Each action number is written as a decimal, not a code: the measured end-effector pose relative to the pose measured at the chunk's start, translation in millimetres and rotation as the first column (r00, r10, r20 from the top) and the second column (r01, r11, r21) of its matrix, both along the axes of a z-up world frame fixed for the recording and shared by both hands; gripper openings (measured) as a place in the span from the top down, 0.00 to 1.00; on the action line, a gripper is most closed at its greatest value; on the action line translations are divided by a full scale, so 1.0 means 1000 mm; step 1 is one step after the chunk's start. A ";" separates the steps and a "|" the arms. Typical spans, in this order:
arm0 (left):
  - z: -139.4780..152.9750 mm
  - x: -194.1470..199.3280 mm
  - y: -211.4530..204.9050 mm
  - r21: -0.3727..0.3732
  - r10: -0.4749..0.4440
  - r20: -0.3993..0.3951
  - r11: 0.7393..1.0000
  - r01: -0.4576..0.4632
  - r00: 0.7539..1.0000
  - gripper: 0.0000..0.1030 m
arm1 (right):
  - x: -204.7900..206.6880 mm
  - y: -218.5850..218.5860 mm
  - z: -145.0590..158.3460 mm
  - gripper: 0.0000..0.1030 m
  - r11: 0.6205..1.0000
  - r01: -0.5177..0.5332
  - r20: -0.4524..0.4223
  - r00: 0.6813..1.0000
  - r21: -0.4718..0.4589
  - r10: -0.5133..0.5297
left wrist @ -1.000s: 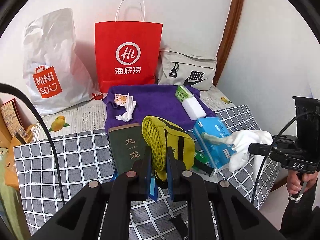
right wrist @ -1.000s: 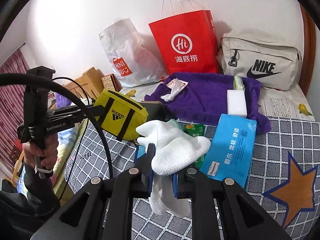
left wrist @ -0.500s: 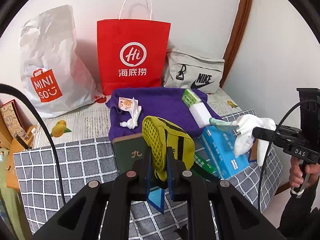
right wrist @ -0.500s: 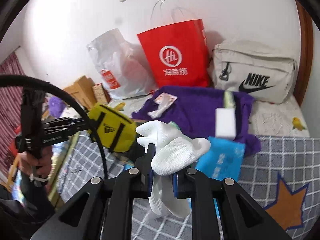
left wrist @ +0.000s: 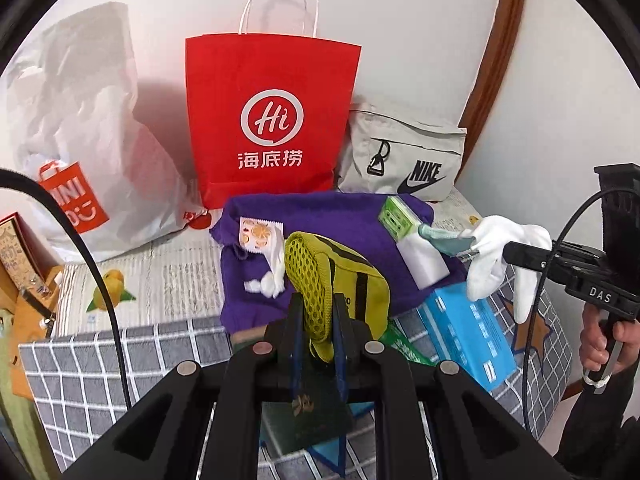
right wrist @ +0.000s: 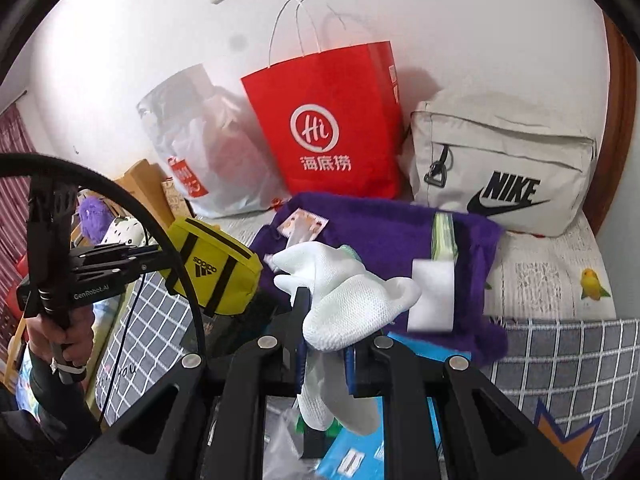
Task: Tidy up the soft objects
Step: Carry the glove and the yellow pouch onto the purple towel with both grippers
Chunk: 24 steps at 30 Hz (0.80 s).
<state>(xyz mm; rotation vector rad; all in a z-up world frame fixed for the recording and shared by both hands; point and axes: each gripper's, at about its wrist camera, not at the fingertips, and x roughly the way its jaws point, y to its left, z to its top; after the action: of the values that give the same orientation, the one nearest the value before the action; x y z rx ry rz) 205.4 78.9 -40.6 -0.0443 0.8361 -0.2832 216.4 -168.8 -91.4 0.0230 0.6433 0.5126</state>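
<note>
Yellow pouch [left wrist: 344, 280] clamped in left tool [left wrist: 316, 320]; right tool [right wrist: 324, 344] grips white socks [right wrist: 344, 296].

Yellow pouch [left wrist: 340, 276] held aloft, white socks [right wrist: 344, 304] dangling, pinched

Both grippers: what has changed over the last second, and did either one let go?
Neither let go. The left gripper stays shut on the yellow pouch, the right gripper on the white socks. Both were carried up and forward toward the red bag and purple towel. Items on the bed stayed put.
</note>
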 end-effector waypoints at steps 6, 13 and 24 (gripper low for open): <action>-0.003 0.029 -0.001 -0.007 -0.006 -0.007 1.000 0.006 1.000 0.87 | 0.026 0.007 0.005 0.85 1.000 0.000 -0.005 1.000 0.000 0.000; -0.014 0.060 -0.001 -0.017 -0.007 -0.037 1.000 0.006 0.999 0.87 | 0.073 0.007 0.005 0.85 0.999 0.044 -0.035 0.998 -0.008 -0.044; -0.030 0.091 0.006 -0.031 -0.010 -0.067 0.999 0.007 0.998 0.87 | 0.153 0.016 -0.016 0.85 0.997 0.074 -0.135 0.988 -0.015 -0.075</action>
<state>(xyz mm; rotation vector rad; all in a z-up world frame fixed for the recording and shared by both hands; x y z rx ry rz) 296.0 85.0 -70.5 -0.0797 0.8992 -0.3041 369.0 -153.1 -107.9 0.0723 0.7750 0.4377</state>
